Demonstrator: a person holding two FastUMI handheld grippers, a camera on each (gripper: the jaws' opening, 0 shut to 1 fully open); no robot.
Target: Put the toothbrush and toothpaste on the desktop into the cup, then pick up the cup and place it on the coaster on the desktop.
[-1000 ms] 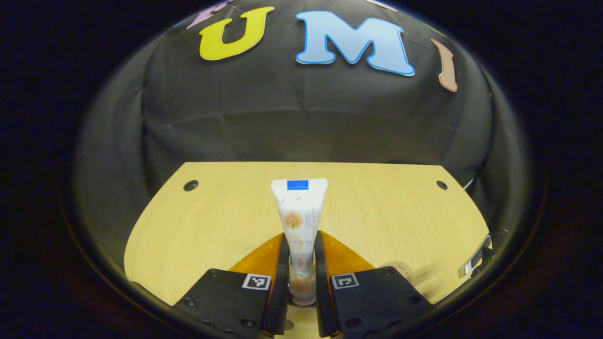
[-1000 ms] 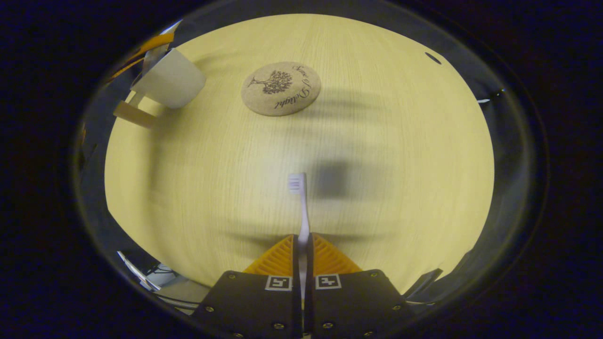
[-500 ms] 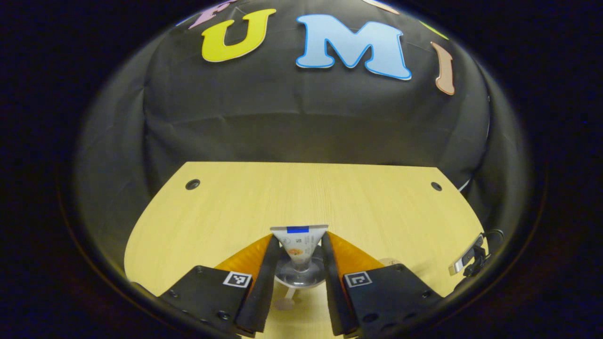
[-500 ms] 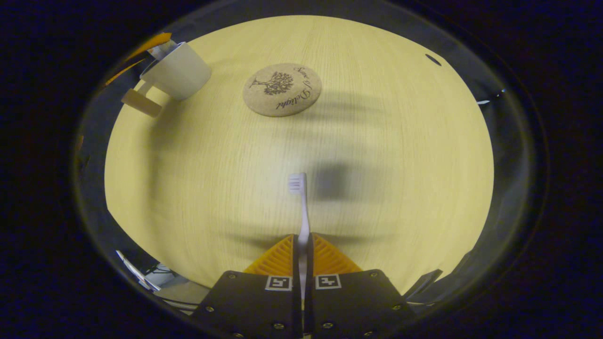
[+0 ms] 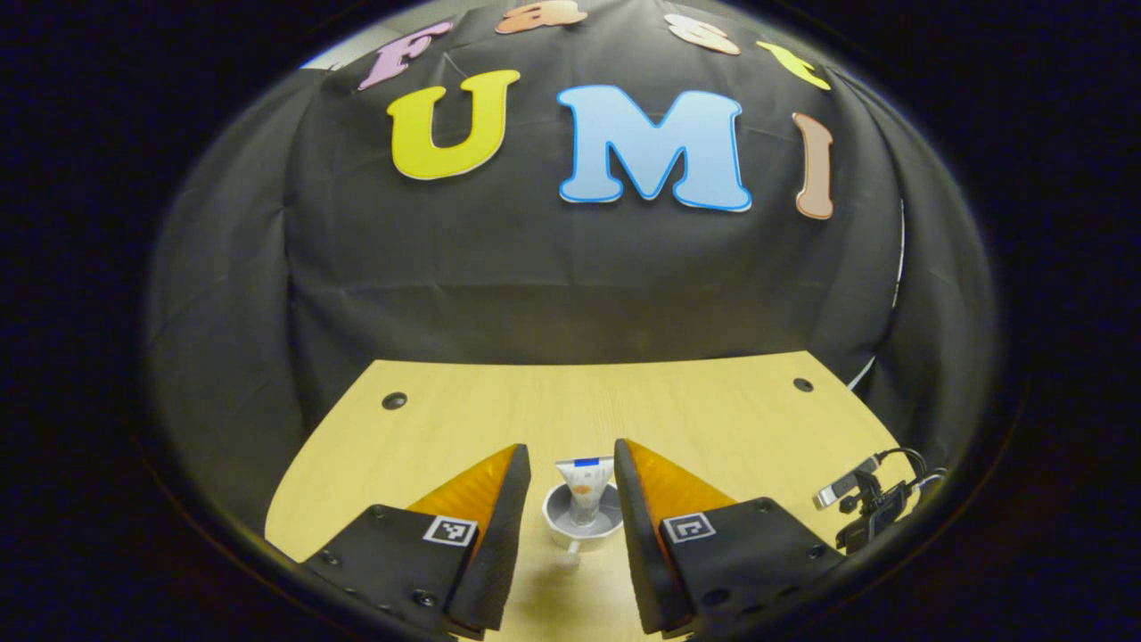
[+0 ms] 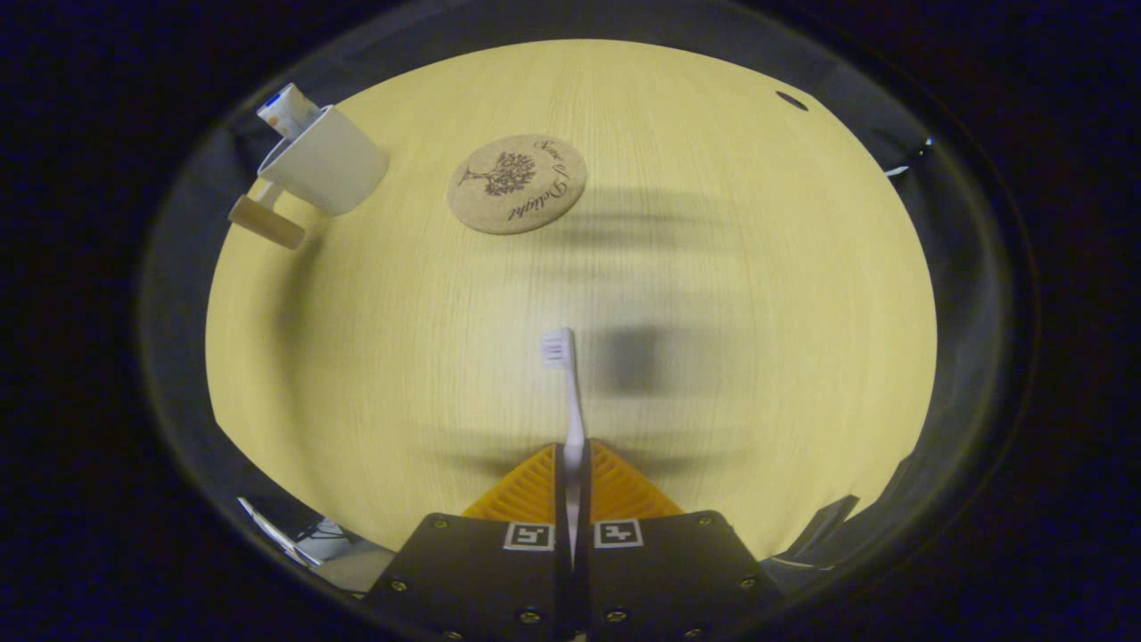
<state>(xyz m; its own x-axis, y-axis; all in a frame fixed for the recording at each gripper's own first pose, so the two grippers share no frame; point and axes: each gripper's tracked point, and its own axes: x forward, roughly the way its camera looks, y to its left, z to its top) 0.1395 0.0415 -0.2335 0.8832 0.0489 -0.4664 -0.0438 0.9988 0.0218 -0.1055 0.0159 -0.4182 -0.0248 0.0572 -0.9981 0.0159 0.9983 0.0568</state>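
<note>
**benchwatcher:** Right gripper [image 6: 571,473] clamped tight on the toothbrush [image 6: 570,401], both fingers pressing the handle. Sticks straight out ahead along the fingers, bristle head forward, up off the bench [image 6: 758,294] with a blurry shadow just beside the head. So where's the cup [image 6: 325,160] from there?

**cupfan22:** Up and off to the left in the right gripper view, well apart from the brush head. Upright, stubby handle poking toward the near-left. Toothpaste [image 6: 283,109] already inside, flat crimped end peeking over the far rim. Coaster [image 6: 516,183] between cup and centre, bare, nothing on it.

**benchwatcher:** And the left gripper [image 5: 570,535]?

**cupfan22:** Spread wide, gripping nothing. Hangs right over the cup in the left gripper view, rim and tube sitting in the gap between the fingers, touching neither.

**benchwatcher:** So nearer to the cup, but empty. Brush job probably falls to the right one then.

**cupfan22:** Yep. Looks like a swing forward-left past the coaster, then tipping the long axis down so the brush drops in beside the tube. Probably needs the left one out of the way first, or a bump seems likely. Not much room left in that mouth either.
</note>
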